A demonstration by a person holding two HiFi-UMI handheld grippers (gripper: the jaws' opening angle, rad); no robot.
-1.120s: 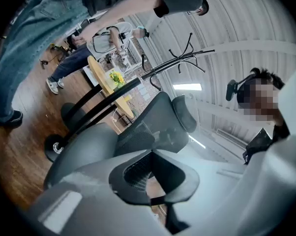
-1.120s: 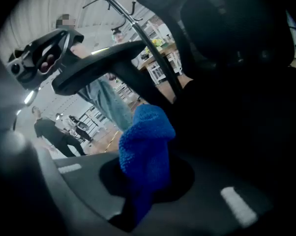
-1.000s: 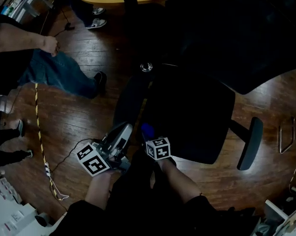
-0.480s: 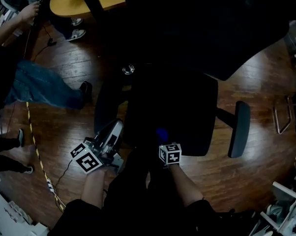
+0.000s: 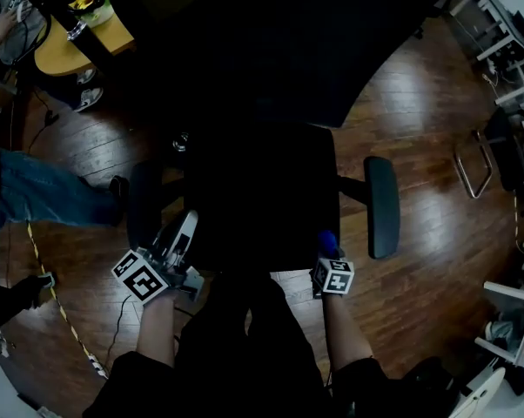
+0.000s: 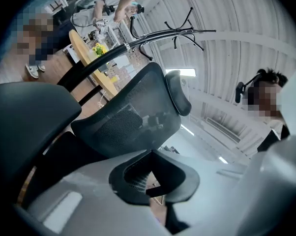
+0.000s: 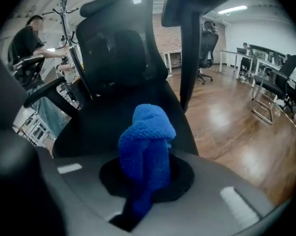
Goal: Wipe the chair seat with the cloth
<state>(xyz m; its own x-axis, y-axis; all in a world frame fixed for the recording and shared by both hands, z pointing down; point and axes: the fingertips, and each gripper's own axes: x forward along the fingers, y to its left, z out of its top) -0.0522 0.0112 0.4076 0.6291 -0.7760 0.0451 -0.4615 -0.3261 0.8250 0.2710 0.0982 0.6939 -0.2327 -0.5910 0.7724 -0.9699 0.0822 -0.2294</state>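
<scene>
The black office chair seat (image 5: 253, 190) fills the middle of the head view, its backrest (image 5: 271, 50) beyond it. My right gripper (image 5: 330, 255) is at the seat's front right corner, shut on a bunched blue cloth (image 5: 328, 242). In the right gripper view the cloth (image 7: 145, 136) stands up between the jaws of that gripper (image 7: 145, 181), with the seat (image 7: 113, 117) just behind it. My left gripper (image 5: 177, 244) is by the seat's front left edge, beside the left armrest (image 5: 144, 203). In its own view the left gripper (image 6: 153, 178) tilts up at the mesh backrest (image 6: 131, 122), jaws together and nothing held.
The right armrest (image 5: 382, 207) juts out past the cloth. A person in jeans (image 5: 36, 197) is on the left by a yellow round table (image 5: 66, 49). A cable (image 5: 49, 290) trails over the wooden floor. A metal frame (image 5: 469, 159) stands at the right.
My right gripper has carried the blue cloth rightward along the seat's front, from the left part to the right corner. The left gripper has stayed by the left front edge.
</scene>
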